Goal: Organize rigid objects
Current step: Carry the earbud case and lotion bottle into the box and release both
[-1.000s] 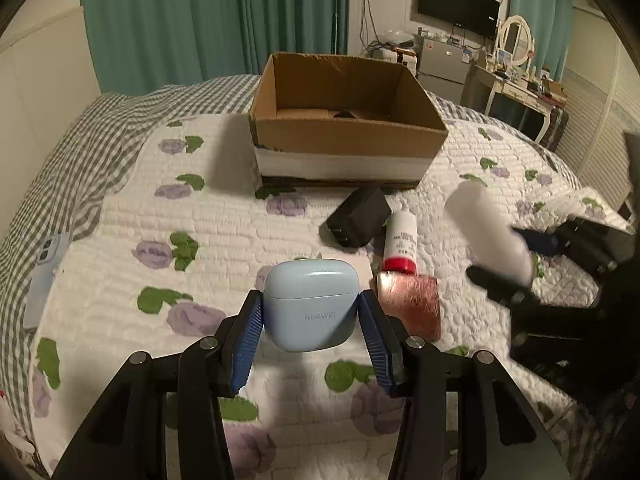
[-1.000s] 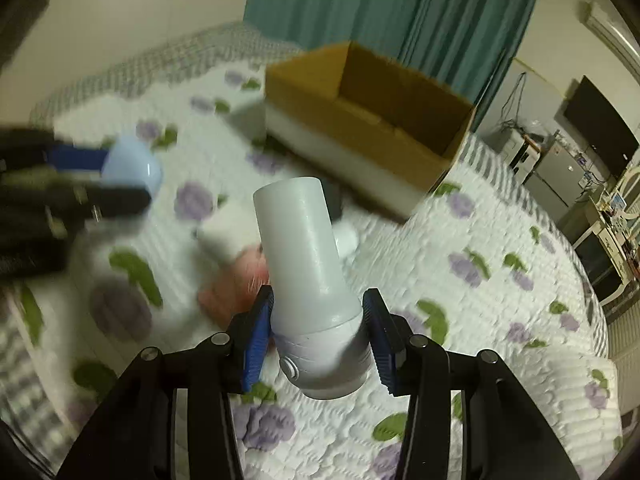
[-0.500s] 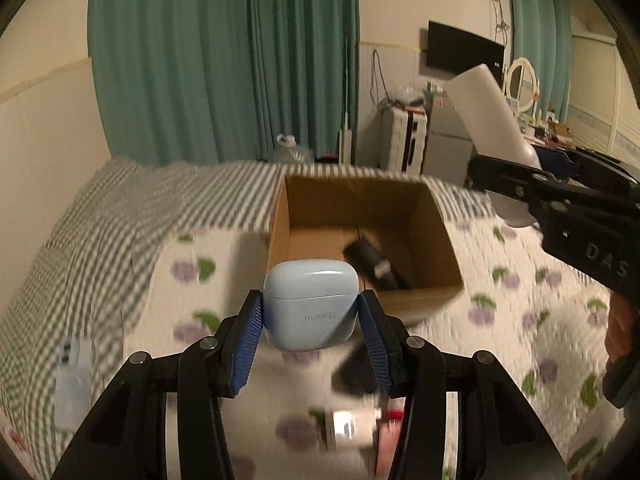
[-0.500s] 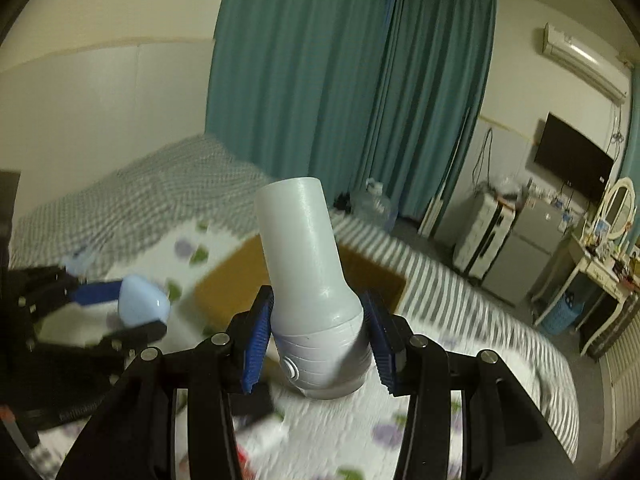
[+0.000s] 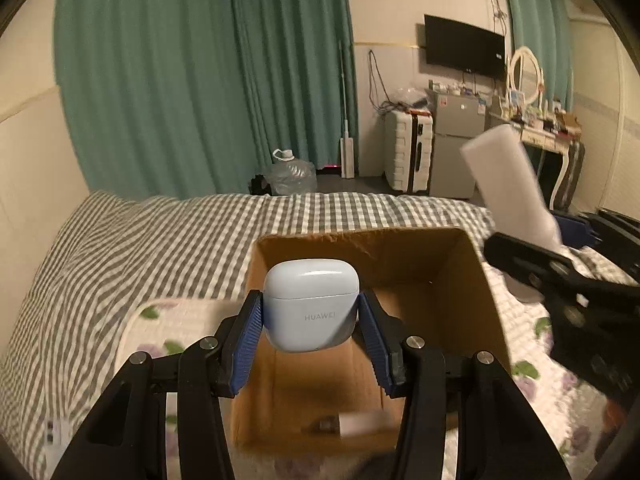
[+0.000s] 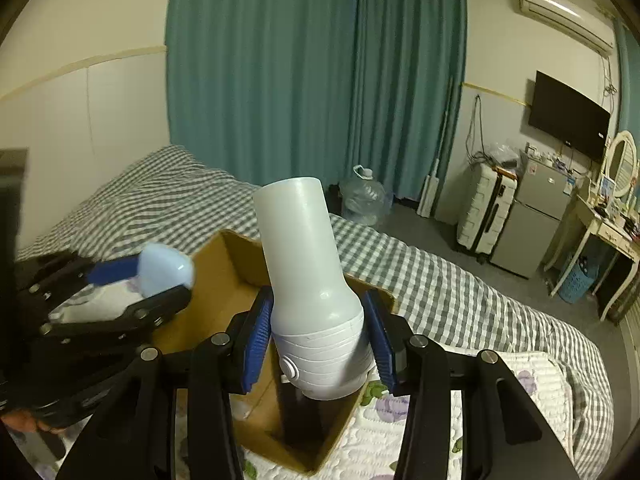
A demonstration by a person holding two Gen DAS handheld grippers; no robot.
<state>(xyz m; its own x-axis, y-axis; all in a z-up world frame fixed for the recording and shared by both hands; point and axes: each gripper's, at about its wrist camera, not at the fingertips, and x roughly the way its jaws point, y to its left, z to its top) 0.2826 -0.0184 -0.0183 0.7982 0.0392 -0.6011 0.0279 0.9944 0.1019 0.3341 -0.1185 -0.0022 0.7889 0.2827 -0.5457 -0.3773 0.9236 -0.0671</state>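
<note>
— Brown cardboard box [image 5: 490, 304] sits on my bed [image 5: 120, 248], right?
— Yes. My right fingers [image 6: 318, 340] squeeze a white bottle [image 6: 308, 276] above it.
— And the little one?
— My left fingers [image 5: 311, 320] pinch a pale blue earbud case [image 5: 310, 308] over the box too.

Dim warm indoor light, soft shadows; strong fisheye bending and black vignette at corners; motion blur on bed [image 5: 120, 248] and box floor [image 5: 320, 408]
</note>
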